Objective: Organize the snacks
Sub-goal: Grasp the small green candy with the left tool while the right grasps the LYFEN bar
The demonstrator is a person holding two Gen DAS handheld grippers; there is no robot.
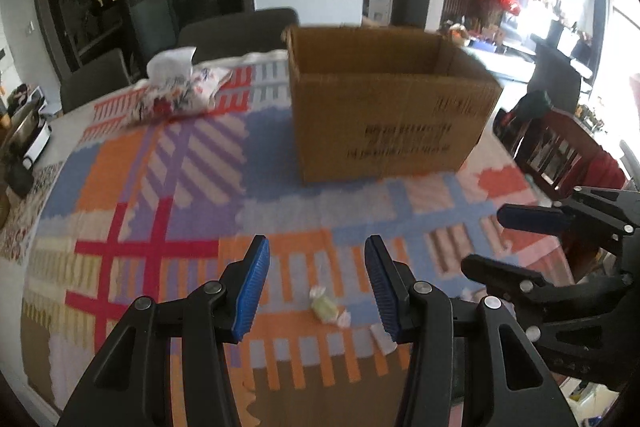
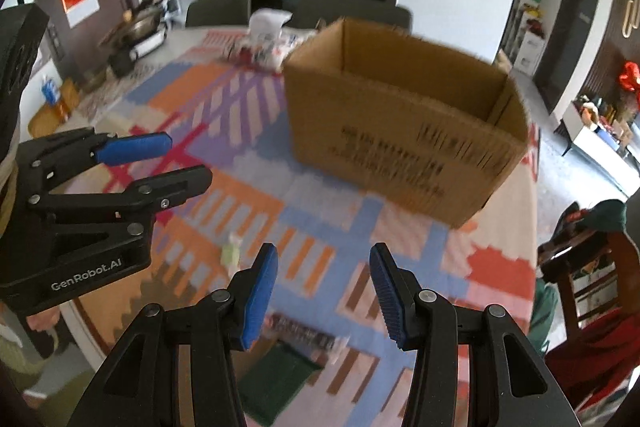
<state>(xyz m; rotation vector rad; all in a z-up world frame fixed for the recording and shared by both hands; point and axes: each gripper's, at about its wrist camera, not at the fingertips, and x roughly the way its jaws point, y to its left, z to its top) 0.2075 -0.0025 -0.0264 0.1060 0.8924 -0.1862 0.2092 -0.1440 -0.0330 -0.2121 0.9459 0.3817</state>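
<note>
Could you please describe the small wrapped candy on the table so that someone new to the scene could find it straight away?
Start at the open cardboard box standing on the patterned tablecloth, then come toward the near edge, where the left gripper hangs open. The candy lies on the cloth between its blue fingers. It is pale green with twisted white ends, much smaller than the floral bag beyond.

The box [image 1: 384,103] is matt brown cardboard on a woven, patterned cloth [image 1: 192,187]; nearer than the box, a candy [image 1: 328,309] in crinkly wrapper.
</note>
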